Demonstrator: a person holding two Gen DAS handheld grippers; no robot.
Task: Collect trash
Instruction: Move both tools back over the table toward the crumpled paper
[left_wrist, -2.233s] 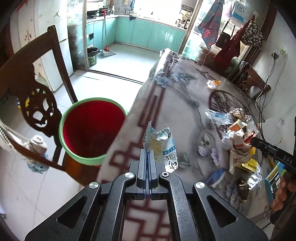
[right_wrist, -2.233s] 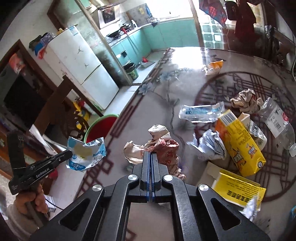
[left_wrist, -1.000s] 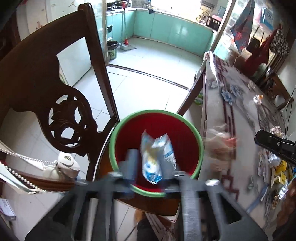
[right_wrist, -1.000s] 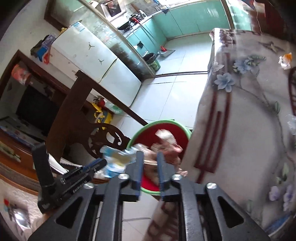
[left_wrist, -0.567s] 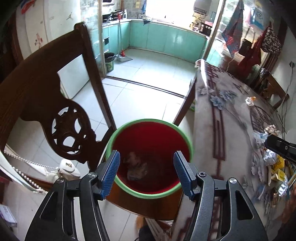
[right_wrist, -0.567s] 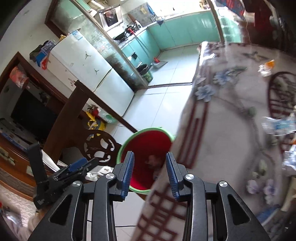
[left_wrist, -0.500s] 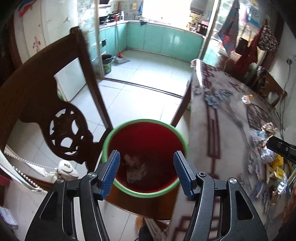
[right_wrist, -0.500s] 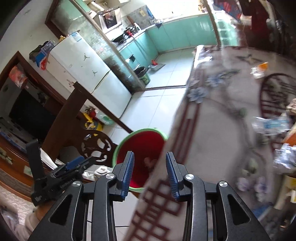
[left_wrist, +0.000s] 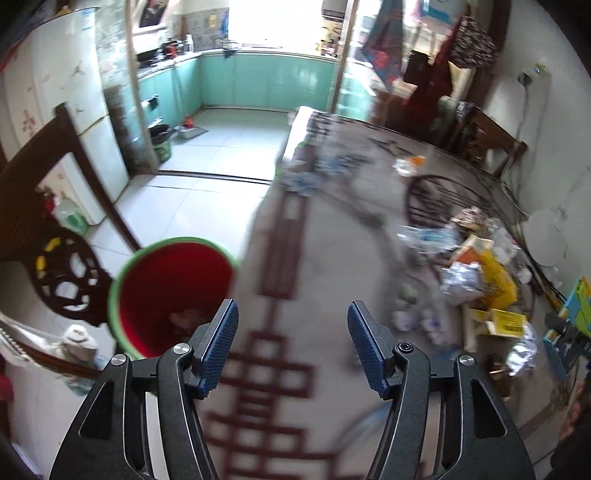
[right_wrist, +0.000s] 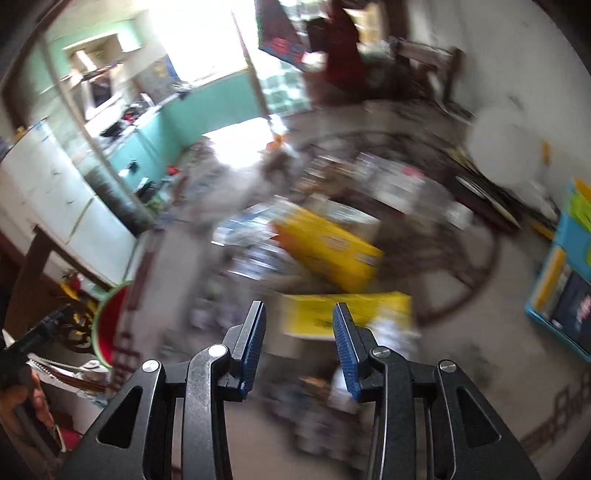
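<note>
My left gripper (left_wrist: 292, 343) is tilted down over the edge of the surface (left_wrist: 332, 266), its fingers (left_wrist: 221, 343) wide apart with nothing between them. The red bin (left_wrist: 166, 291) with the green rim stands on the floor just left of those fingers, beside the carved wooden chair (left_wrist: 66, 280), and I can see crumpled trash lying in its bottom.

My right gripper (right_wrist: 298, 345) also points down, over the surface farther in, and its fingers (right_wrist: 345, 347) stand narrower but parted and hold nothing. This view is badly blurred. Ahead of them I make out the remaining trash: a yellow carton (right_wrist: 328, 247), a flat yellow package (right_wrist: 354, 314) and pale wrappers I cannot tell apart. From the left camera the same pile (left_wrist: 476, 273) lies well right of the bin.
</note>
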